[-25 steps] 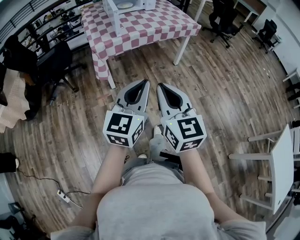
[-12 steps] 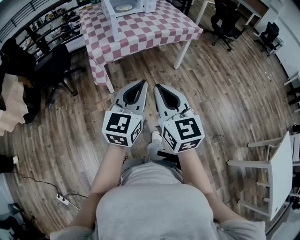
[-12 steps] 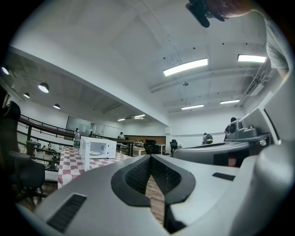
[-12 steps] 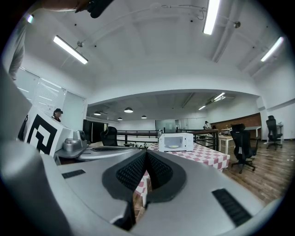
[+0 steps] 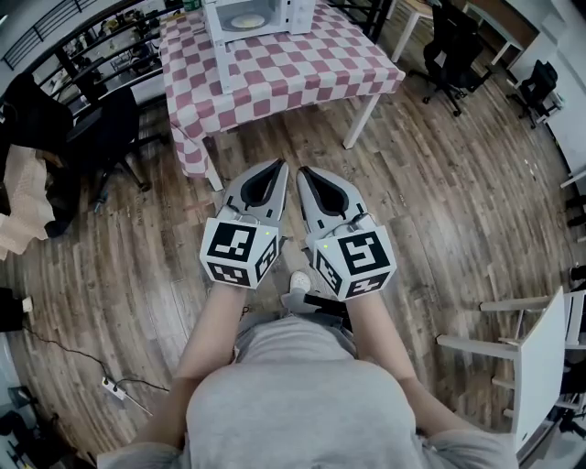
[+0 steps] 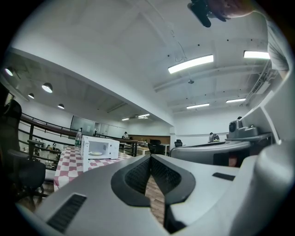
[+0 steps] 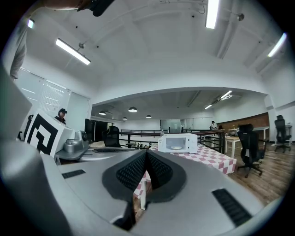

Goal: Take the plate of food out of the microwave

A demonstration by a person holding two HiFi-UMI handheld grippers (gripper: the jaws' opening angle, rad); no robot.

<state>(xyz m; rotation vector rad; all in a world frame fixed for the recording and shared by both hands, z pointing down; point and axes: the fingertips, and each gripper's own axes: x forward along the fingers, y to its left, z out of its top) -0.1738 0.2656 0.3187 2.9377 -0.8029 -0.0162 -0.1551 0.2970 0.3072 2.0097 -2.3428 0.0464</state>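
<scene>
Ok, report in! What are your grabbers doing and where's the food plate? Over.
Left gripper and right gripper shut, empty, side by side. Plate inside microwave on checked table, well ahead. Door looks open; only floor between.

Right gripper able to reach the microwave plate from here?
Likely not: right gripper, shut, sits over the floor short of the table. The microwave door looks open, so only distance blocks the plate.
</scene>
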